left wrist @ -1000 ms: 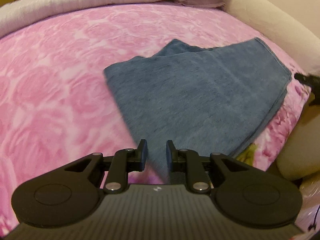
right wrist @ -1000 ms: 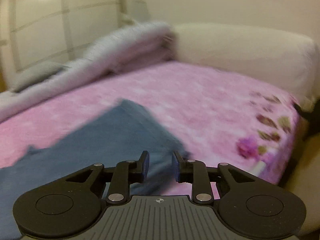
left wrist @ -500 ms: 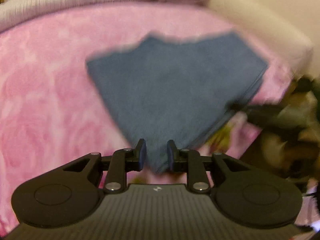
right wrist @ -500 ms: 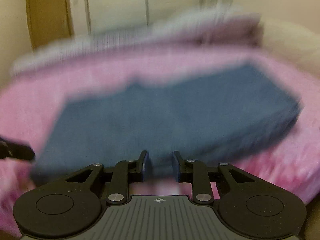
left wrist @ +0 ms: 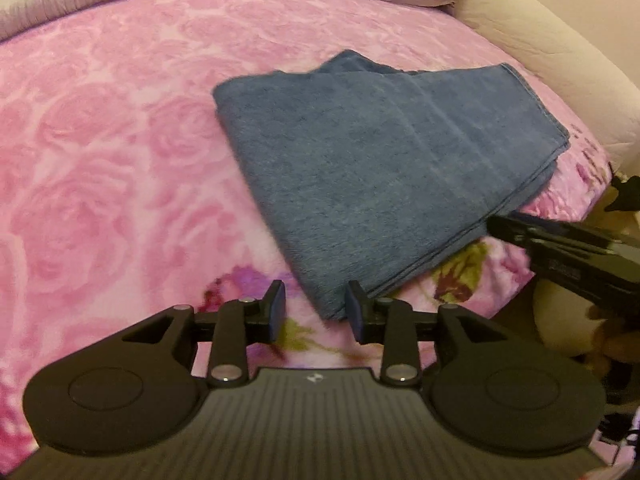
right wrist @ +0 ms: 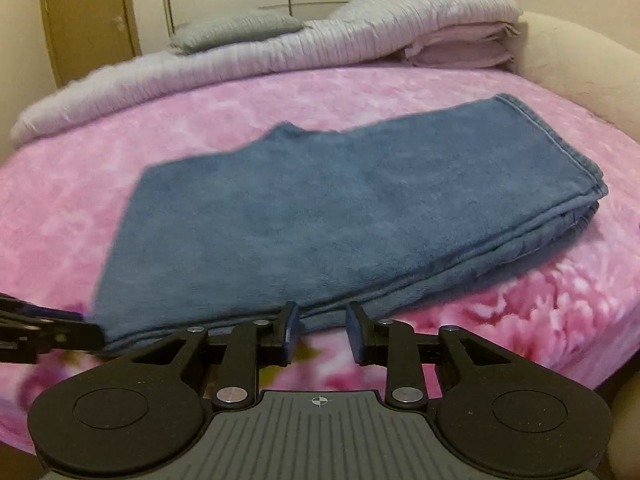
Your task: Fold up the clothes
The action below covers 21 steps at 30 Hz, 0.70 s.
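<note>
With both grippers' (left wrist: 315, 312) (right wrist: 322, 334) jaws opening and empty, catch every layer along the blue towel's (right wrist: 340, 216) lower edge before folding.

pink rose blanket (left wrist: 120, 128) | striped quilt (right wrist: 240, 60) | grey pillow (right wrist: 236, 28) | door (right wrist: 88, 16)

A folded blue towel (right wrist: 340, 216) lies on the pink bed (right wrist: 520, 320). The right gripper (right wrist: 320, 334) hovers at its near edge, jaws opening on nothing.
</note>
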### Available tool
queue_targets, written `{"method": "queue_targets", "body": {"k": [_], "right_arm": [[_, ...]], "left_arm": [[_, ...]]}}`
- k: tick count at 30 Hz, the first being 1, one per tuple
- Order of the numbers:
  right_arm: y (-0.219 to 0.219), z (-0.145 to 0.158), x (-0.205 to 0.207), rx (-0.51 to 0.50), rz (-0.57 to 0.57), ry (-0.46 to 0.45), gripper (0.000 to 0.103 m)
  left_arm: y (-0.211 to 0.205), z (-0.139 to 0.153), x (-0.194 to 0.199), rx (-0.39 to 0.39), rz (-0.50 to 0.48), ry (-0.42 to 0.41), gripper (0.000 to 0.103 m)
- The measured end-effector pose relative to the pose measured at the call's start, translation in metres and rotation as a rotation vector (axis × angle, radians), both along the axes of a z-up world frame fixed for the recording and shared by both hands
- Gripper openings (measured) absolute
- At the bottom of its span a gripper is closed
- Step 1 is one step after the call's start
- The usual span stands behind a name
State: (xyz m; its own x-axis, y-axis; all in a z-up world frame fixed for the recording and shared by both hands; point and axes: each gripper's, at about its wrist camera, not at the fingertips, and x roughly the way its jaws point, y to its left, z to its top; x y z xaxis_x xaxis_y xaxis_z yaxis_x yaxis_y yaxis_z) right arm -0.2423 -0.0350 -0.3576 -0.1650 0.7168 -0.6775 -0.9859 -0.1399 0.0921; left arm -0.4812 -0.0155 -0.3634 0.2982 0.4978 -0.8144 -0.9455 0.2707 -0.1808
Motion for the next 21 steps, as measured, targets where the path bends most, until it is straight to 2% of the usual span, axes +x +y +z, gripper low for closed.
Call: {"method": "queue_targets", "body": {"k": [3, 6, 12, 16, 21], "right_arm": [[-0.024, 0.017, -0.007, 0.091, 0.036, -0.037, 0.044], [-0.042, 0.027, -0.011, 0.148, 0.063, -0.067, 0.044], [-0.062, 0.031, -0.029, 0.17, 0.135, -0.114, 0.044], [-0.074, 0.02, -0.054, 0.176, 0.24, -0.205, 0.044], [-0.076, 0.011, -0.067, 0.151, 0.267, -0.202, 0.044]], "left_arm": [[-0.009, 0.012, -0.013, 0.014, 0.023, -0.016, 0.027], [-0.016, 0.025, -0.024, 0.031, 0.035, -0.025, 0.027], [-0.029, 0.043, -0.037, 0.061, 0.056, -0.043, 0.027], [-0.032, 0.04, -0.042, 0.051, 0.067, -0.04, 0.027], [-0.031, 0.033, -0.045, 0.036, 0.076, -0.039, 0.027]]}}
